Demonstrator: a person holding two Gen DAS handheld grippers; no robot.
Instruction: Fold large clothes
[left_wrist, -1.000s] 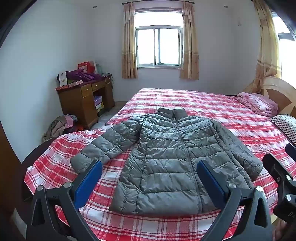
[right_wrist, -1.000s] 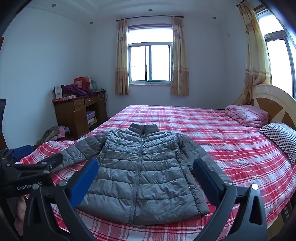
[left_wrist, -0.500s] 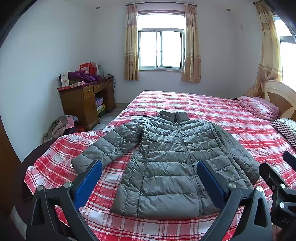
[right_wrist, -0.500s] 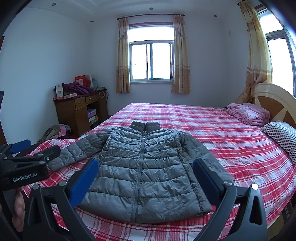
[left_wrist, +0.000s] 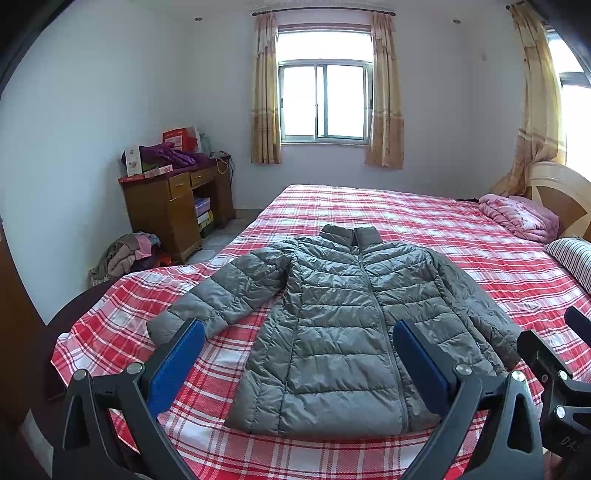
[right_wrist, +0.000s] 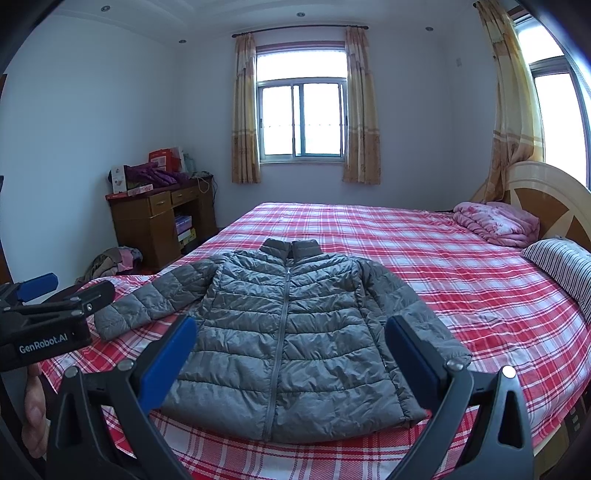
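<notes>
Red plaid bed (left_wrist: 461, 236), grey puffer jacket (left_wrist: 343, 317) spread flat, pink quilt (left_wrist: 517, 218), striped pillow (left_wrist: 572, 258) near headboard

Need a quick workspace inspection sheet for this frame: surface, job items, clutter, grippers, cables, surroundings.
Surface: bed with red plaid sheet, mostly flat.
Job's things: grey puffer jacket laid front up, zipped, unfolded; one sleeve spread outward, the other along the body.
Clutter: pink quilt and striped pillow near the headboard, apart from the jacket.
Grippers: left gripper open, empty, above the hem; right gripper open, empty.
Cables: a cord on the desk, far from the work.
Surroundings: clothes pile on the floor, curtained window.
</notes>
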